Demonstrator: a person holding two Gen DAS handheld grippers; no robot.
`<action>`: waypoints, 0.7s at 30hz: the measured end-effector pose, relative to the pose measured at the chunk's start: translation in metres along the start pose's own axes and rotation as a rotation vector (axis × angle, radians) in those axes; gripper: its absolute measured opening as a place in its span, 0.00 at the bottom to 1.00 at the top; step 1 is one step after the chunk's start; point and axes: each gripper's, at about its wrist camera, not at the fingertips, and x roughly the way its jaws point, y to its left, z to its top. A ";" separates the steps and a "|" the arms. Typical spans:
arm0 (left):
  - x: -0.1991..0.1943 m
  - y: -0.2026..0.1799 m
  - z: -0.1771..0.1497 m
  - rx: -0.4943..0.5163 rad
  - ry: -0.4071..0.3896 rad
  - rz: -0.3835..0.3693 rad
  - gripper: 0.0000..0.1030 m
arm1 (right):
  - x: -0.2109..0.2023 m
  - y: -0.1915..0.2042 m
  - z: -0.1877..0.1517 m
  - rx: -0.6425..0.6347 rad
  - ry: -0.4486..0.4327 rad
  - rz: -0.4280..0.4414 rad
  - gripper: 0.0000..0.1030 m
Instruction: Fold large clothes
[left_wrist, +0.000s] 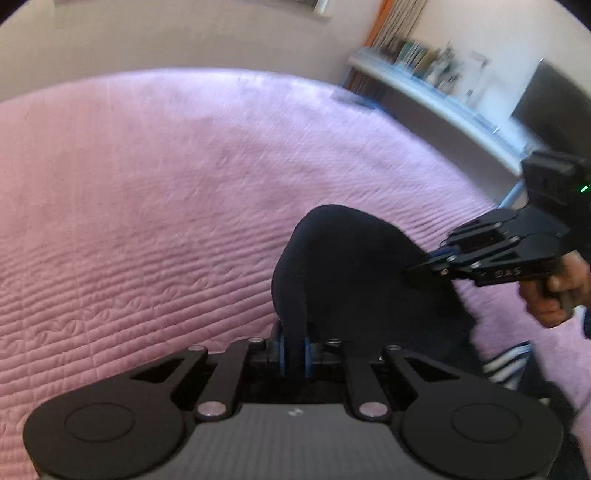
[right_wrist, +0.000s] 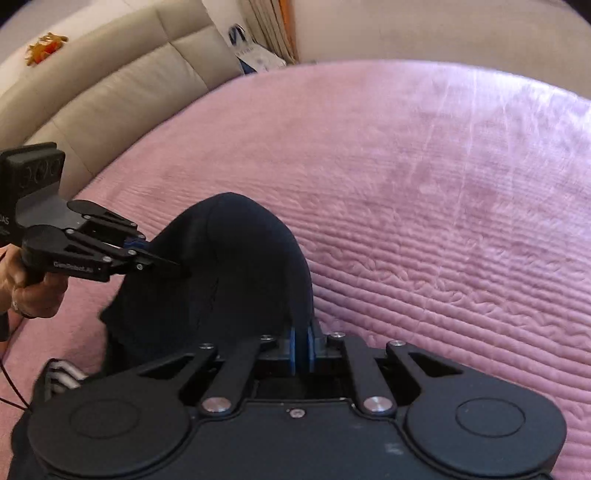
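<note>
Presently the dark garment hangs bunched between two grips, raised off the pink quilted bedspread, its lower part trailing down toward the near edge, where a patch of white stripes shows. It humps up in a rounded fold between the holds.

Left gripper: jaws nearly together, blue pads pinching a ridge of dark cloth. Right gripper: likewise drawn in narrow on a fold of the same garment. Each tool appears in the other's view, clamped on the cloth from the side; right hand on its handle, left hand on the other.

Orientation: hard to read. Cloth is crumpled, no collar, hem or sleeve identifiable. The held span runs roughly side to side between the grippers, the rest drooping toward the person; the long axis probably follows that droop, but I cannot confirm it.

Risks, as judgement: both grips take thick bunches rather than a clean edge, so layers may slip out if the cloth is shaken or stretched. The grips sit close together, so the garment may not spread flat when laid down, leaving a crooked fold. The trailing part could drag or catch under itself.

Around: beige padded headboard beyond the bed, a cluttered white shelf along the wall.
</note>
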 end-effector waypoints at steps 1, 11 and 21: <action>-0.015 -0.008 -0.002 0.007 -0.024 -0.010 0.10 | -0.013 0.008 -0.001 -0.018 -0.018 -0.011 0.09; -0.149 -0.107 -0.044 0.103 -0.185 -0.002 0.09 | -0.148 0.122 -0.034 -0.207 -0.183 -0.141 0.08; -0.237 -0.196 -0.134 0.142 -0.211 0.046 0.09 | -0.218 0.228 -0.130 -0.316 -0.270 -0.276 0.07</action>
